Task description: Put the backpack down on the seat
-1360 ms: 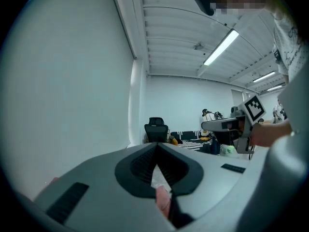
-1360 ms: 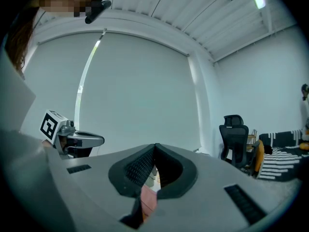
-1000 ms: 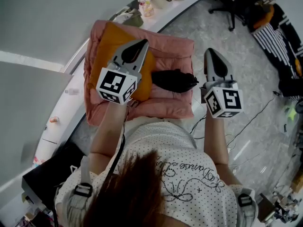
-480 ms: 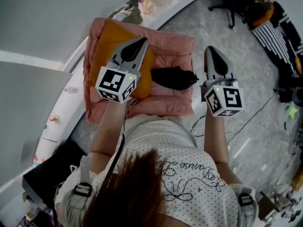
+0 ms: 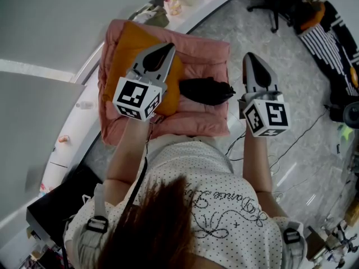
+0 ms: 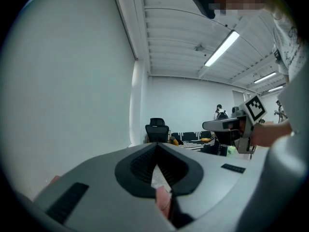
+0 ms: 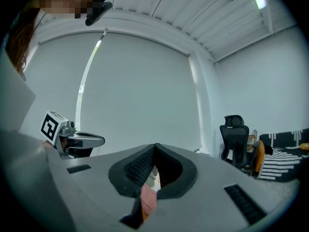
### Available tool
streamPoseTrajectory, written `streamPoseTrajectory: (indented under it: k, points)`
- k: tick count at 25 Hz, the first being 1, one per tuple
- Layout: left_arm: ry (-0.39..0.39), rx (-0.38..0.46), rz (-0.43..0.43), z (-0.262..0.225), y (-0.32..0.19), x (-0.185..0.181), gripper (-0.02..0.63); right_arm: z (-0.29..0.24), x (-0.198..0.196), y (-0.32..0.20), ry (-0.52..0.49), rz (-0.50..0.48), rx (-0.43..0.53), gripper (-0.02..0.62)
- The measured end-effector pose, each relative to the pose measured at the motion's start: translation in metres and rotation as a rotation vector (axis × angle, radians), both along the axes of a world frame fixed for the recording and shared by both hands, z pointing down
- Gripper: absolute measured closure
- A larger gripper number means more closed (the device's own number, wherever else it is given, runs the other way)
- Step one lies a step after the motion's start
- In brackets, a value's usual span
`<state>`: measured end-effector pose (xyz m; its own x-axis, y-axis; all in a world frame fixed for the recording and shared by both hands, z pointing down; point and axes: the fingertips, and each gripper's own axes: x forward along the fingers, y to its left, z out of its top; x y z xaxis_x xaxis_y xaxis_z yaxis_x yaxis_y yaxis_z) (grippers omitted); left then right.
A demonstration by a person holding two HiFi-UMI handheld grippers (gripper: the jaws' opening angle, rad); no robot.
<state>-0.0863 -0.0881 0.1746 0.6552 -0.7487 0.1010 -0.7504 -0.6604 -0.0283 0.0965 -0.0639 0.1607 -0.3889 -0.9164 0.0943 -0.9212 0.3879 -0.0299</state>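
Note:
In the head view a pink padded seat (image 5: 208, 54) lies below me. An orange padded thing (image 5: 125, 47) rests on its left half and a black bundle (image 5: 204, 91) on its middle; I cannot tell which is the backpack. My left gripper (image 5: 163, 51) hovers over the orange thing, shut and empty. My right gripper (image 5: 249, 58) hangs off the seat's right edge above the floor, shut and empty too. The left gripper view shows its jaws (image 6: 157, 147) closed, with the right gripper (image 6: 226, 125) beyond. In the right gripper view the jaws (image 7: 155, 147) meet.
A white curved ledge (image 5: 193, 14) with small items runs behind the seat. A black office chair (image 5: 279, 4) and a striped cloth (image 5: 328, 42) stand at the upper right. Cables (image 5: 293, 143) trail over the floor at right. A black box (image 5: 51, 207) sits lower left.

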Motion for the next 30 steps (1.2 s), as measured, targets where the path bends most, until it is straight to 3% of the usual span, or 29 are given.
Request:
streamPoseTrajectory:
  k: [30]
  points:
    - [-0.003, -0.007, 0.001, 0.0035, -0.0004, 0.0007, 0.603, -0.0013, 0.0002, 0.0010, -0.020, -0.008, 0.005, 0.584]
